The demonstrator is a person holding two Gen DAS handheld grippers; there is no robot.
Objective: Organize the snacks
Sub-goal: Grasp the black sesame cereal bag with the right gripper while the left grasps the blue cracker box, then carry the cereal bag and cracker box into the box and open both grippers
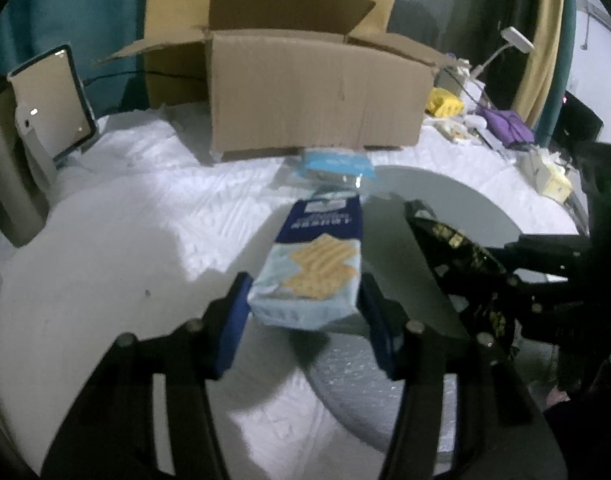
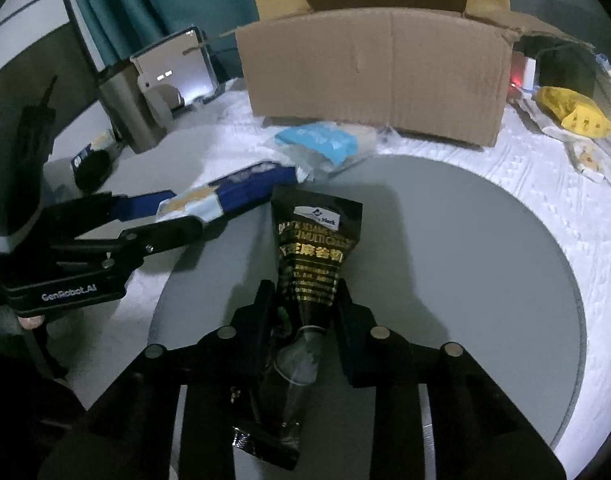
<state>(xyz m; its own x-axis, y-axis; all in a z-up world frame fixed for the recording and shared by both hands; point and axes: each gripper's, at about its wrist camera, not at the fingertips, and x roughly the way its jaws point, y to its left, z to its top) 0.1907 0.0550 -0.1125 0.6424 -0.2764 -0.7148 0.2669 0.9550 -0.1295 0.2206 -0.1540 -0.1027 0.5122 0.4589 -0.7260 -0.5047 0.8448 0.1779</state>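
1. Blue-and-pale rectangular cracker packet (image 1: 311, 264) sits clamped between the blue pads of your left tongs (image 1: 305, 300), gripped across its near short end, the far end pointing to 12 o'clock toward the open brown cardboard box (image 1: 317, 92). It looks light and fairly stiff, but crackers break, so don't squeeze harder.
2. Your right tongs (image 2: 305, 300) are clenched on the black glossy foil pouch with gold lettering (image 2: 313, 248), pinching it low and crumpling the film there; the pouch's printed end fans out to 12 o'clock over the round grey worktop (image 2: 465, 260).
3. Foil film is slick and floppy. I'd judge the far end will droop, so keep the pinch on the gathered part.
4. A light-blue soft plastic bag (image 2: 317, 144) lies on the white quilted cover (image 1: 125, 220) just before the box, at 12 o'clock; it should be limp, best taken mid-body.
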